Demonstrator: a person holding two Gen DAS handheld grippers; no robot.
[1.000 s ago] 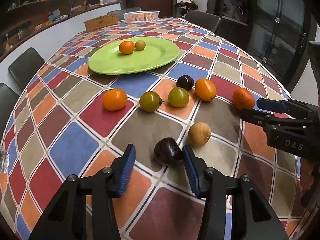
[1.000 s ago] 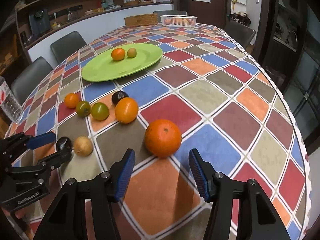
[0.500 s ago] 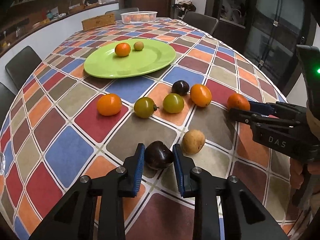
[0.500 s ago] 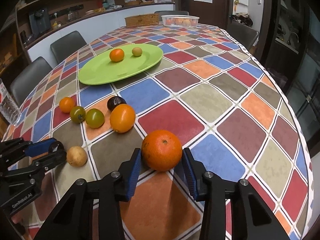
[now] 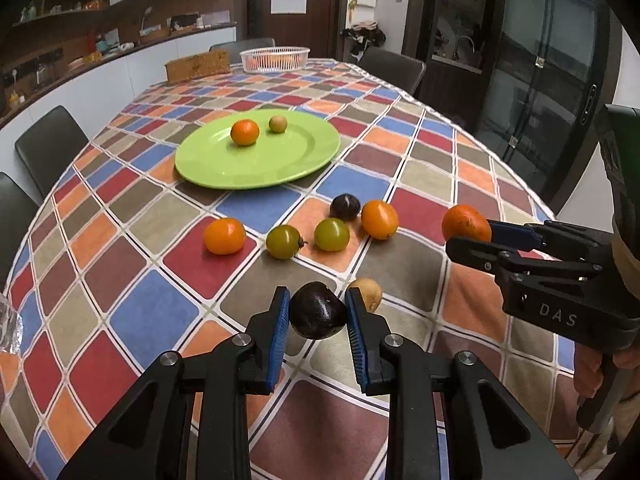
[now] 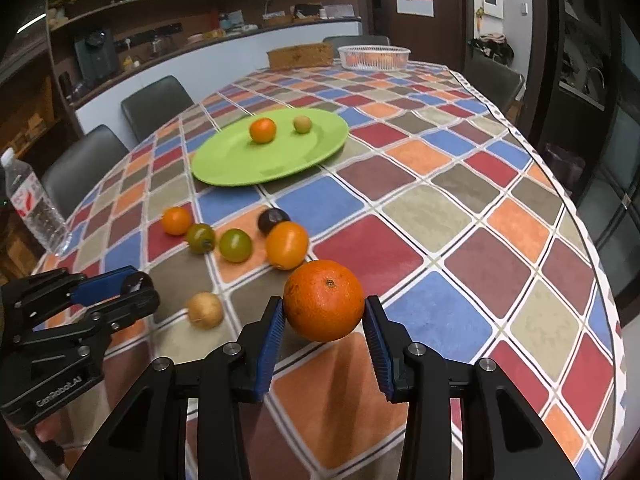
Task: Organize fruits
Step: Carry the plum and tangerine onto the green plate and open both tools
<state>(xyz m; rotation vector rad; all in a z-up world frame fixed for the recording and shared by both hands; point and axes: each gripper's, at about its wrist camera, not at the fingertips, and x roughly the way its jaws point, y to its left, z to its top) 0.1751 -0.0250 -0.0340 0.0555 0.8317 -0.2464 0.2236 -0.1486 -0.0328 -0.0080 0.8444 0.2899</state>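
My left gripper [image 5: 317,316] is shut on a dark purple fruit [image 5: 317,311] and holds it above the checked tablecloth. My right gripper [image 6: 324,320] is shut on a large orange [image 6: 324,300], also lifted; it shows at the right of the left wrist view [image 5: 466,223]. A green plate [image 5: 224,164] further back holds a small orange [image 5: 245,132] and a small tan fruit [image 5: 277,123]. On the cloth lie a tan fruit [image 5: 369,292], two green tomatoes [image 5: 283,241] [image 5: 331,234], two orange fruits [image 5: 224,236] [image 5: 379,219] and a dark plum [image 5: 345,207].
A white basket [image 5: 275,58] and a wooden box [image 5: 198,66] stand at the table's far end. A water bottle [image 6: 34,204] stands at the left edge. Dark chairs [image 5: 48,148] surround the table. The table's right edge [image 6: 592,240] curves close by.
Both grippers closed from open onto their fruits, the left on the dark fruit and the right on the large orange, and lifted them off the cloth.
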